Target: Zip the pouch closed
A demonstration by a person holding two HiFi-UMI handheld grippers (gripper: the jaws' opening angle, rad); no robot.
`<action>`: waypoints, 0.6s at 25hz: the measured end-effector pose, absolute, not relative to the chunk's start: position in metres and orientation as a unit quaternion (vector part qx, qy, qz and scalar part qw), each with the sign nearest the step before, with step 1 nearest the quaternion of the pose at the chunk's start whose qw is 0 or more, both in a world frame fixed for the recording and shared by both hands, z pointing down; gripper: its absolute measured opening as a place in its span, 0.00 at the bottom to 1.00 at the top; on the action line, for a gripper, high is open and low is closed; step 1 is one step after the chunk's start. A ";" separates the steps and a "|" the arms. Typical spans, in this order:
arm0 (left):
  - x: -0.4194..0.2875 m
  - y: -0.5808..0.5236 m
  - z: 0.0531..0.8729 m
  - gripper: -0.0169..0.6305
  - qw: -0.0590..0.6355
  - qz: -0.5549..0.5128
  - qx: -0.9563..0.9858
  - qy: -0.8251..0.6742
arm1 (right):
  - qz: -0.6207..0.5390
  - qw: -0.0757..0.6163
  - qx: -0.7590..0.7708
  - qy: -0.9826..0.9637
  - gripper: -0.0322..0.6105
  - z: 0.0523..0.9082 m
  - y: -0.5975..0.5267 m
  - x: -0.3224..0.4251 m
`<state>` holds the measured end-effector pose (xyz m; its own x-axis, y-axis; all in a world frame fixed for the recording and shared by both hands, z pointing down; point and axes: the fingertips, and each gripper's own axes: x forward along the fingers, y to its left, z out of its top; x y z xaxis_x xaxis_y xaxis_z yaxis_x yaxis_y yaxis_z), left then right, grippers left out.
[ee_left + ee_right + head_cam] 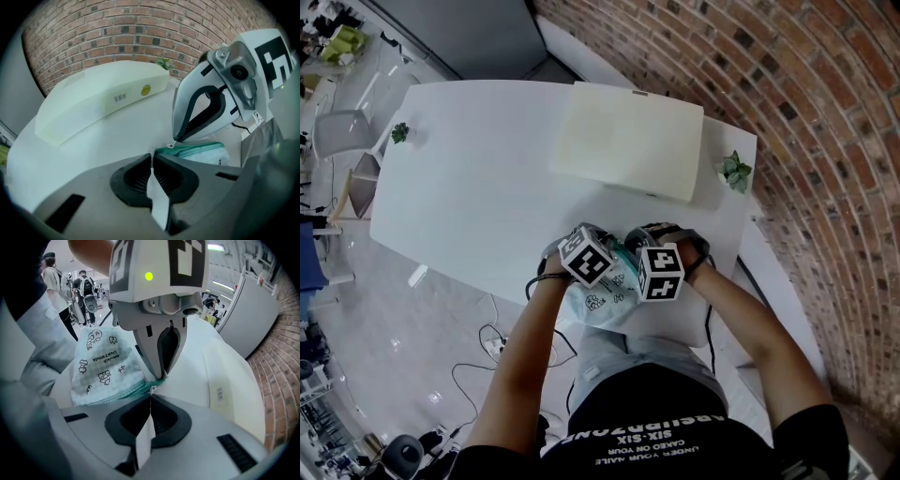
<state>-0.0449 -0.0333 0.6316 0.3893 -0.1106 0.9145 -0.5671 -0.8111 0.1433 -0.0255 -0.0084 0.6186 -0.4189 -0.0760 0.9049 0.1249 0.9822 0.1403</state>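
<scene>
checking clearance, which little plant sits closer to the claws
The right plant, beside the cream box; the left plant sits much farther off, near the opposite edge.

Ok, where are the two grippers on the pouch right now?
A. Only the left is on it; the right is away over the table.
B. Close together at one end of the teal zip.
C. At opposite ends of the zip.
B: the left gripper and right gripper are both shut on the pouch, tips side by side at one end of its teal zip.
</scene>
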 end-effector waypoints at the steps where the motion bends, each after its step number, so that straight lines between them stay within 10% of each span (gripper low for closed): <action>1: -0.045 -0.033 0.632 0.06 0.223 0.511 0.803 -0.212 | -0.093 0.539 -0.014 -0.837 0.05 0.619 -0.008 -0.025; 15: -0.044 -0.034 0.633 0.06 0.228 0.510 0.802 -0.211 | -0.088 0.551 -0.031 -0.830 0.05 0.620 -0.005 -0.021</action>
<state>-0.0444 -0.0342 0.6326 0.3911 -0.1057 0.9142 -0.5706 -0.8073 0.1508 -0.0210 -0.0047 0.6199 -0.3919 -0.0463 0.9188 0.1484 0.9825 0.1129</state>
